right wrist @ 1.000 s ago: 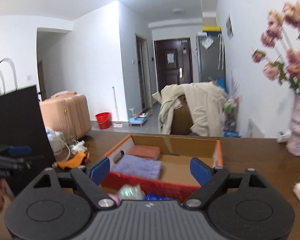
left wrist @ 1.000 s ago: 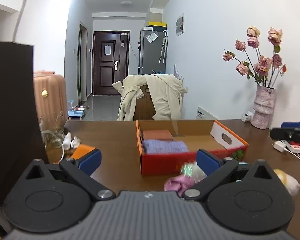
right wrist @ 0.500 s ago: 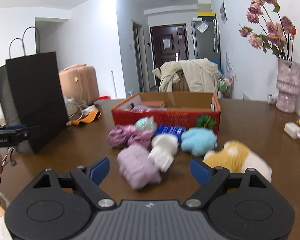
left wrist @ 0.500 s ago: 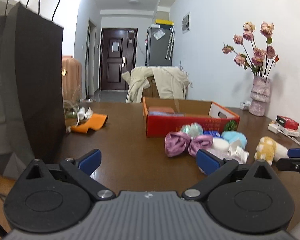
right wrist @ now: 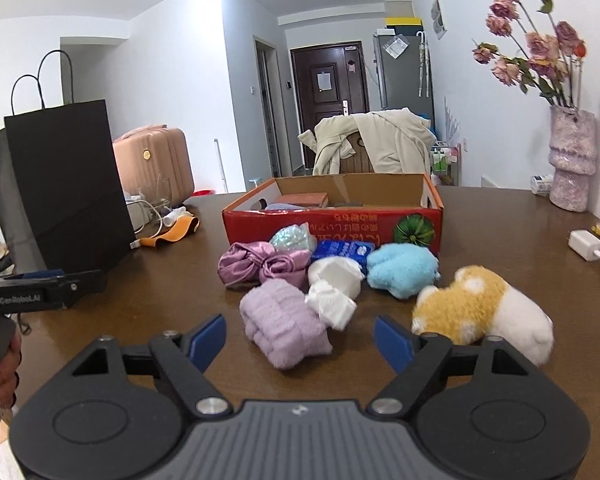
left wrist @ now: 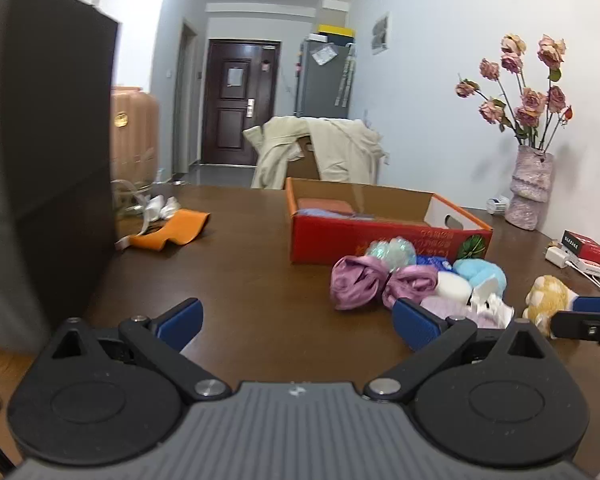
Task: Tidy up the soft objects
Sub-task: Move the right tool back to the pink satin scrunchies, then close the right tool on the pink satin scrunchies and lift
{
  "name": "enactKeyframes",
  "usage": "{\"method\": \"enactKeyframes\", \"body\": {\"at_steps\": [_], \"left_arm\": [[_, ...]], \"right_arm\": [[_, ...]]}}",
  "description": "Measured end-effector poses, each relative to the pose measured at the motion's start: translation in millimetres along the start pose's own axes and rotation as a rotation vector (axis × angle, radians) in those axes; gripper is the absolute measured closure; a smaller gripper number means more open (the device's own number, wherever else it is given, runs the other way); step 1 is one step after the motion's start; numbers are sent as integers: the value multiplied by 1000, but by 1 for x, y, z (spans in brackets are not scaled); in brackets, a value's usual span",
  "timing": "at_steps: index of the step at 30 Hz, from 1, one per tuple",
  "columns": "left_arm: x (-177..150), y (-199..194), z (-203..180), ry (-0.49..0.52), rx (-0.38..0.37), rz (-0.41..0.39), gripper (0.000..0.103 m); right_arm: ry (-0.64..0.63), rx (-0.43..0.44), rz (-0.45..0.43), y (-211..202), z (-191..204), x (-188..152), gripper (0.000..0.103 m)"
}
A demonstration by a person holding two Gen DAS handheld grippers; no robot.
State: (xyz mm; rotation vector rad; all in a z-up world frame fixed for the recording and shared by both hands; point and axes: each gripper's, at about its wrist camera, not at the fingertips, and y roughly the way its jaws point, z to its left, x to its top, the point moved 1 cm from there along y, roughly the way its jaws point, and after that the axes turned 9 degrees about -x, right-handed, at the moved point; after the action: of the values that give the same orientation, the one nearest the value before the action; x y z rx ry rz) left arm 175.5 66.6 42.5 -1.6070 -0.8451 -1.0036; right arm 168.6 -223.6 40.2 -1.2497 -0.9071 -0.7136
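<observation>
right gripper hangs over the desk, jaws just closing somewhat yet apart, a lilac fluffy roll just ahead between them, untouched.

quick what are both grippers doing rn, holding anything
Left gripper: open, holding nothing.
Right gripper: open, jaws just been closing, lilac fuzzy roll ahead between them, not gripped.

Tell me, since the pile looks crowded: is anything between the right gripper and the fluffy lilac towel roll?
Nothing visible. The right gripper is open with the fluffy lilac towel roll straight ahead; a white folded cloth touches the roll's right side.
</observation>
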Motion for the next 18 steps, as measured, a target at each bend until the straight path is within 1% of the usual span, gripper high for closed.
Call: {"method": "enactKeyframes", "body": {"at_steps": [2, 4, 8, 10, 11, 12, 13, 14, 15, 16, 17, 18], "left_arm": [[11, 21, -2, 19, -10, 10, 0], [20, 43, -3, 37, -28, 21, 0], [32, 96, -2, 41, -66, 84, 4], [33, 118, 0, 32, -79, 104, 12], [33, 127, 1, 29, -93, 112, 14], [33, 136, 3, 24, -108, 119, 18], [32, 144, 5, 12, -121, 128, 21], [31, 153, 7, -3, -143, 141, 21], [29, 161, 10, -22, -167, 154, 21], [28, 169, 13, -44, -185, 166, 25], [24, 176, 16, -61, -205, 177, 29], [20, 183, 18, -74, -230, 194, 39]], "right_arm": [[-15, 12, 2, 14, 3, 9, 30], [-32, 24, 0, 33, 7, 20, 31], [-69, 44, 22, 79, 18, 41, 37], [-81, 47, 36, 102, 23, 48, 42], [-82, 44, 45, 114, 25, 52, 45], [-86, 44, 51, 125, 27, 54, 48], [-90, 44, 62, 135, 28, 56, 51], [-95, 42, 80, 147, 29, 57, 59], [-96, 41, 96, 157, 29, 56, 64], [-97, 43, 116, 167, 29, 56, 67], [-98, 46, 130, 176, 29, 54, 76], [-96, 54, 140, 184, 27, 53, 80]]}}
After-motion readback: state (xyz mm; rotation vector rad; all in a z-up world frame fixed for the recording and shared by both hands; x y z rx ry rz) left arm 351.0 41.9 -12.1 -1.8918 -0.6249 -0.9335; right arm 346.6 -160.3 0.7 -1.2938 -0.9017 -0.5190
